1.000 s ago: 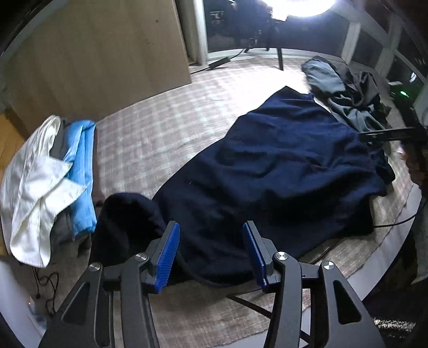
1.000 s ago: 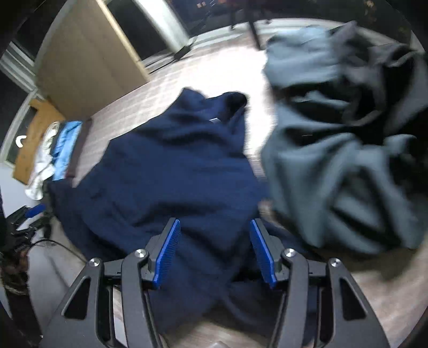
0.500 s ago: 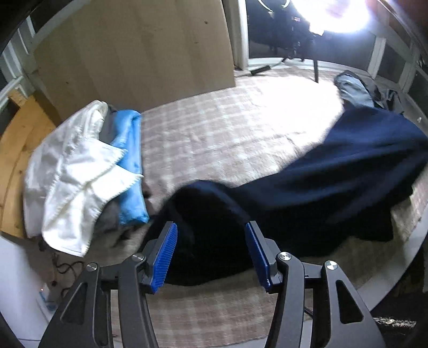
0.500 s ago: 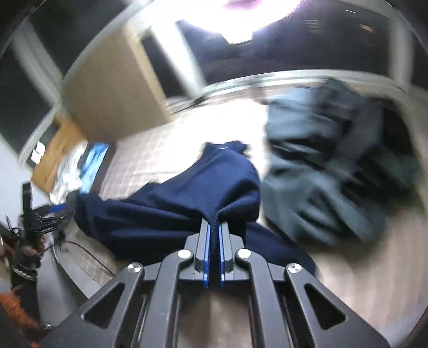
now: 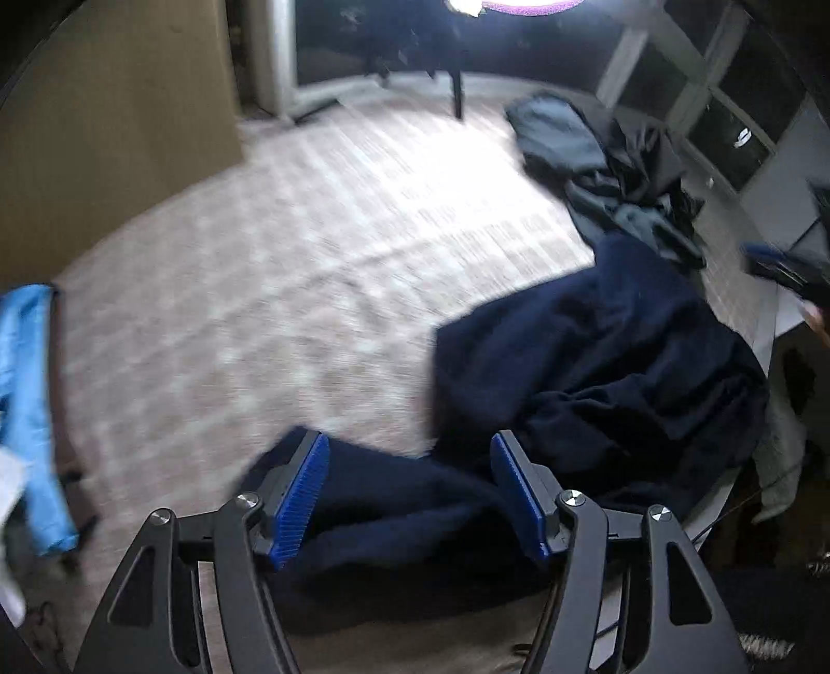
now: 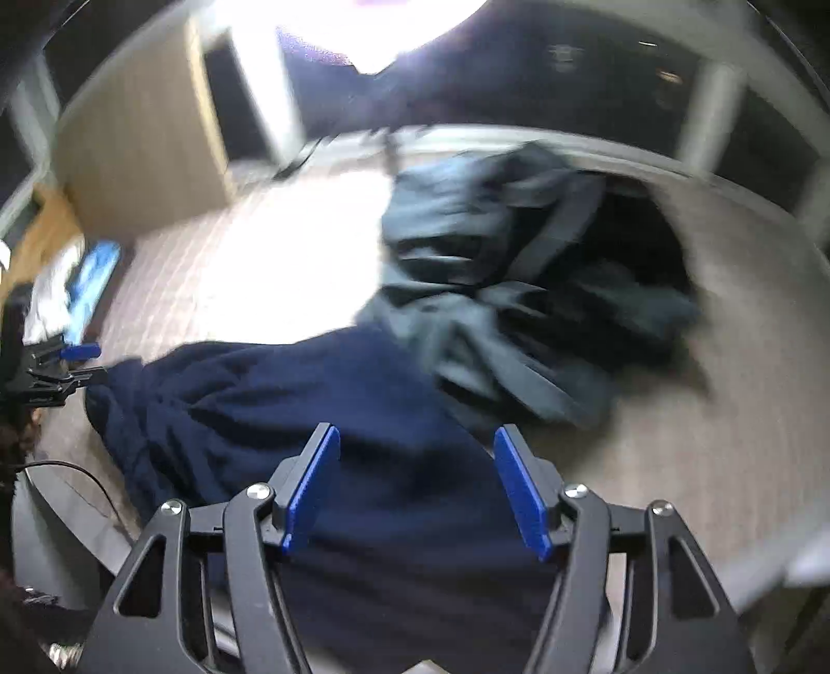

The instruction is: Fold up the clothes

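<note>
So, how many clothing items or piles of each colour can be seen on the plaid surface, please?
Navy garment: 1
Grey-black pile, items cannot be separated: 1
Light blue garment: 1
White garment, mostly out of frame: 1
Total: 4

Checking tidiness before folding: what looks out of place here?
The navy garment lies bunched, not flat, one end trailing toward the table's near edge. Behind it a grey clothes heap sits crumpled and unfolded.

Dim room, lit by one lamp (image 5: 511, 4) at top whose glare washes out the checked bedcover (image 6: 290, 259). Both fisheye views are motion-blurred, edges bent and dark
</note>
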Tool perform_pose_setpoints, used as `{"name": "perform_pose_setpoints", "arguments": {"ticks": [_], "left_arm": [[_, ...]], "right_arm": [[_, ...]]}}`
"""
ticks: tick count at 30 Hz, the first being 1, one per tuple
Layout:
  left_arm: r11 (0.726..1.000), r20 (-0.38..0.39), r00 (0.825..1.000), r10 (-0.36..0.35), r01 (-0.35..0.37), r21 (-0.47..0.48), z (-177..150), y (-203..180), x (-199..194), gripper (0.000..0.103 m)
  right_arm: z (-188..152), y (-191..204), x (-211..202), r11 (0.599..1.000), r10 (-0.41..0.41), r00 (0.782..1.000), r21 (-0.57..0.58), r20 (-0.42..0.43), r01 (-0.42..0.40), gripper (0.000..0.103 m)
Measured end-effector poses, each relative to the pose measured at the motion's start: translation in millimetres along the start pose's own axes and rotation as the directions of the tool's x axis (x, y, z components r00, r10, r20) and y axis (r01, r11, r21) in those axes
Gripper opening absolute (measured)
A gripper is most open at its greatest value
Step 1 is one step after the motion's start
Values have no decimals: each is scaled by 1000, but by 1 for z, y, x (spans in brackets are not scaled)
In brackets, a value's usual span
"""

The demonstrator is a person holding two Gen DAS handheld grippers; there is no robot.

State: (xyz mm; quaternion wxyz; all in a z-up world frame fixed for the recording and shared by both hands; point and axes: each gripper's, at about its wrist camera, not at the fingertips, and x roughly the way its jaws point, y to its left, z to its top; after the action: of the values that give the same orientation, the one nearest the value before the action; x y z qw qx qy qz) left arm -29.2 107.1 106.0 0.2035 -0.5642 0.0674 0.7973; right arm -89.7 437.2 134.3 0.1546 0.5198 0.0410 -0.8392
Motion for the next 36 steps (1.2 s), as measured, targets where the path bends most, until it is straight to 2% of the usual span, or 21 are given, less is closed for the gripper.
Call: {"name": "perform_pose_setpoints", "arguments": {"ticks": [5, 6, 7, 8, 9, 13, 14, 16, 18, 19, 20, 21, 23, 25, 27, 29, 30, 31, 32, 34, 36], "left_arm": [[998, -73, 997, 27, -23, 56, 10, -26, 45, 59], [998, -78, 997, 10, -6, 57, 10, -29, 51, 39], [998, -89, 995, -34, 37, 41, 9, -30, 55, 13], [998, -93, 994, -60, 63, 27, 8, -29, 54, 13], [997, -76, 995, -69, 71, 23, 6, -28, 49, 12], [993, 43, 993, -112, 113, -18, 1, -11, -5, 9], [996, 90, 993, -81, 83, -24, 1, -5, -29, 9], [997, 164, 984, -69, 72, -14, 0, 4, -69, 9], [995, 221, 970, -97, 103, -15, -5, 7, -101, 9], [994, 238, 966, -101, 106, -10, -11, 6, -112, 9], [995, 247, 964, -98, 102, -4, -20, 3, -121, 9], [995, 244, 965, -95, 97, 3, -31, 1, -124, 9], [996, 207, 974, -88, 91, -9, -56, -1, -122, 9], [995, 148, 986, -74, 83, -52, -83, 1, -111, 9], [989, 98, 993, -71, 83, -121, -108, 8, -93, 9], [979, 86, 993, -81, 95, -180, -123, 15, -86, 9], [973, 94, 992, -89, 106, -205, -127, 19, -85, 9], [966, 102, 990, -96, 118, -231, -132, 22, -85, 9], [960, 112, 988, -102, 128, -251, -135, 24, -85, 9], [959, 143, 984, -104, 137, -248, -133, 22, -94, 9], [965, 181, 979, -99, 138, -223, -128, 19, -108, 9]], "right_arm": [[34, 36, 99, 988, 24, 986, -149, -165, -49, 61], [32, 41, 107, 982, 30, 983, -177, -183, -63, 58], [30, 46, 111, 976, 43, 980, -200, -193, -82, 30], [27, 49, 113, 971, 63, 976, -215, -210, -109, 3], [24, 52, 108, 967, 83, 974, -217, -211, -130, 0], [36, 43, 37, 974, 151, 988, -167, -18, -152, 0], [41, 37, 13, 979, 160, 986, -137, 48, -152, 0], [50, 25, -30, 976, 205, 967, -99, 152, -192, 0], [52, 24, -41, 977, 190, 972, -121, 142, -173, 6], [51, 24, -42, 979, 168, 978, -139, 122, -151, 31], [51, 25, -42, 979, 147, 984, -157, 103, -129, 64], [48, 28, -38, 981, 111, 990, -171, 88, -95, 74], [38, 35, -10, 975, 76, 997, -209, 32, -68, 75], [31, 43, 33, 968, 111, 991, -218, -74, -125, 75], [25, 51, 76, 961, 146, 972, -206, -184, -184, 75], [16, 62, 115, 954, 167, 937, -191, -309, -233, 74], [11, 70, 127, 946, 174, 923, -201, -344, -253, 69], [7, 78, 126, 940, 167, 923, -225, -346, -255, 26], [5, 85, 122, 938, 151, 928, -248, -340, -243, 4], [4, 94, 105, 933, 142, 940, -275, -309, -231, 2], [10, 89, 66, 936, 198, 954, -246, -224, -252, 2]]}}
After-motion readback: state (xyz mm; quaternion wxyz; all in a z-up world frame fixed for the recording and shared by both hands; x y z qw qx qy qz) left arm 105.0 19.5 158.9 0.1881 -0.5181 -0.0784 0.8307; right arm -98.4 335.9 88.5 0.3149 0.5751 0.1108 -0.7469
